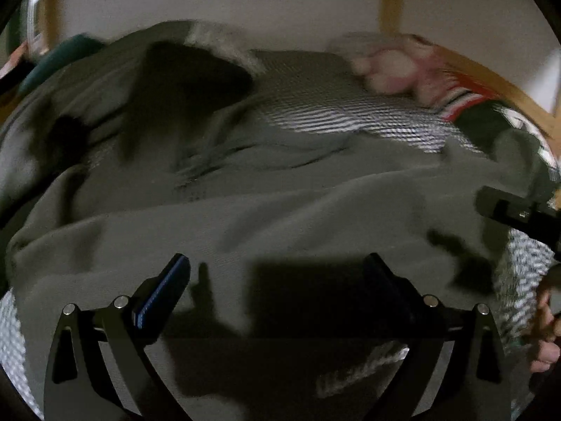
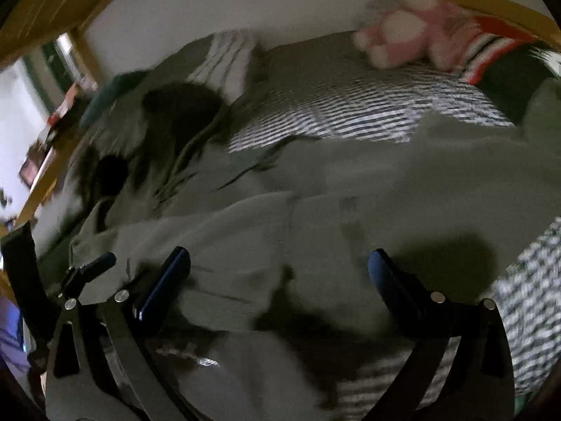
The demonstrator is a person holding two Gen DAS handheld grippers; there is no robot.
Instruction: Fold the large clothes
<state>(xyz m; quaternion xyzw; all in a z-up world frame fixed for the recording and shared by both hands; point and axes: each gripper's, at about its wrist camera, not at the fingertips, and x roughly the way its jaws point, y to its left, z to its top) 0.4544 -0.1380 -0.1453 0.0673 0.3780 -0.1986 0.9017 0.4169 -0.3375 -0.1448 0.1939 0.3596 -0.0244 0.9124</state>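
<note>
A large grey-green garment (image 1: 280, 203) lies spread and rumpled over a striped bed cover (image 1: 350, 119); it also fills the right wrist view (image 2: 350, 193). My left gripper (image 1: 277, 277) is open and empty just above the garment's near part. My right gripper (image 2: 278, 273) is open and empty over the garment's near edge, where a folded band of cloth runs across. The right gripper's body (image 1: 519, 214) shows at the right edge of the left wrist view. The left gripper's body (image 2: 84, 270) shows at the left of the right wrist view.
A pink plush toy (image 2: 399, 35) and a red, white and green knit piece (image 2: 491, 52) lie at the far right of the bed. A wooden bed frame (image 1: 491, 77) curves round the far side. A teal cloth (image 1: 52, 59) lies far left.
</note>
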